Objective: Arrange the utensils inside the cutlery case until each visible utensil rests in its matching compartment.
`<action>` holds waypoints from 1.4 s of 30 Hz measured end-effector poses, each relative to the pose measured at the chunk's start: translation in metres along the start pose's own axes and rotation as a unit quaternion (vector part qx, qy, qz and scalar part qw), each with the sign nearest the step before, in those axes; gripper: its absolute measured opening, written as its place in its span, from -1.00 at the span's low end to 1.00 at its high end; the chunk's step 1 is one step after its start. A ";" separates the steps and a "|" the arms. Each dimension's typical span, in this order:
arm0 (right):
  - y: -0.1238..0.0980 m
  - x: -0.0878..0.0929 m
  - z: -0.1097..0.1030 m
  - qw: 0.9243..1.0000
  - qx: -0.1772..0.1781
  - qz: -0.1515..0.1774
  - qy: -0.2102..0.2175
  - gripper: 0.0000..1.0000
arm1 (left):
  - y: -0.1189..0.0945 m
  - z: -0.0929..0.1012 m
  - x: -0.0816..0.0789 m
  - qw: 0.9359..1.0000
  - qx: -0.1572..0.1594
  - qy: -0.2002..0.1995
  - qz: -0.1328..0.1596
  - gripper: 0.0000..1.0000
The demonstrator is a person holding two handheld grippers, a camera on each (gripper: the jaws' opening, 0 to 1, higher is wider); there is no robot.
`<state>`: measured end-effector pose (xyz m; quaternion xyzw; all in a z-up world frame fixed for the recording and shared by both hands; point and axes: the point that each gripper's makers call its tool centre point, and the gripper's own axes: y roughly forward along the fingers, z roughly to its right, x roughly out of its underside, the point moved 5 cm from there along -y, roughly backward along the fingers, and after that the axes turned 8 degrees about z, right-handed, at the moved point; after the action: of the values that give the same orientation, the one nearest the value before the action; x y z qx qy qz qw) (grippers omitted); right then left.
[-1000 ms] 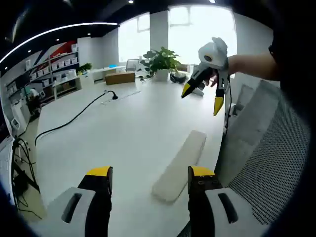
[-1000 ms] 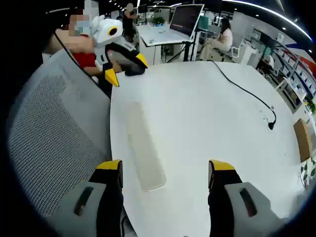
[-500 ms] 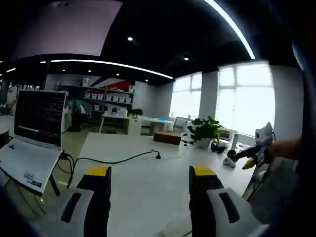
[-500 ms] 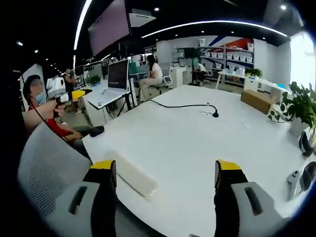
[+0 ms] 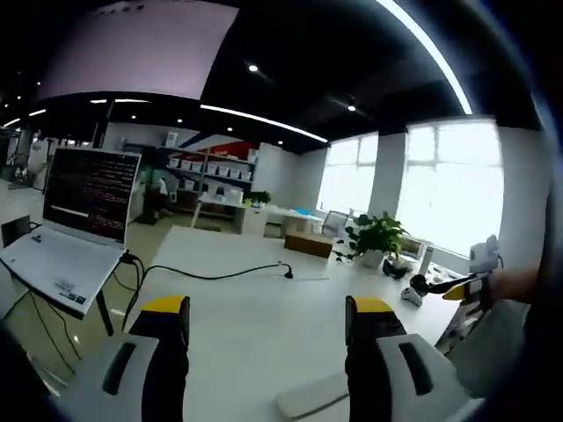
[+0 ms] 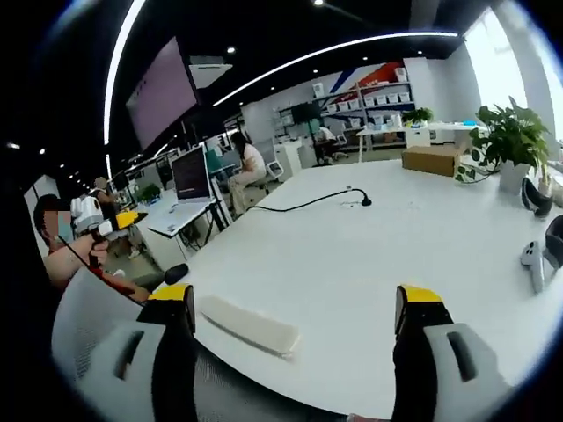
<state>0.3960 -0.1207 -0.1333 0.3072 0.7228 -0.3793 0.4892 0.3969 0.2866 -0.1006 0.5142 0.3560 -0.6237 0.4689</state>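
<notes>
Both views look level across the white table (image 5: 255, 316) from its near edge, sharing it.

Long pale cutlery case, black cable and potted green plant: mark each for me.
Long pale cutlery case (image 6: 249, 323): right gripper view, middle of its top face.
Black cable (image 6: 303, 203): right gripper view, mid-run across the white table.
Potted green plant (image 6: 508, 141): right gripper view, on the leaves.

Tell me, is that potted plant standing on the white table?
Yes, in the right gripper view the potted plant stands on the far part of the white table, near a cardboard box.
</notes>
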 end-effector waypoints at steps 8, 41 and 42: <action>0.000 -0.005 0.001 1.000 0.016 0.016 -0.002 0.99 | -0.007 0.004 0.014 1.000 -0.016 -0.024 -0.005 1.00; 0.005 0.010 -0.018 0.994 0.002 -0.035 -0.103 0.88 | -0.006 0.020 0.034 0.997 0.014 -0.051 -0.051 0.94; 0.005 0.010 -0.018 0.994 0.002 -0.035 -0.102 0.88 | -0.006 0.021 0.034 0.998 0.017 -0.045 -0.051 0.94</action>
<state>0.3883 -0.1024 -0.1397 0.2427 0.6788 -0.4265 0.5463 0.3836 0.2619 -0.1295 0.4747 0.3495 -0.6753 0.4433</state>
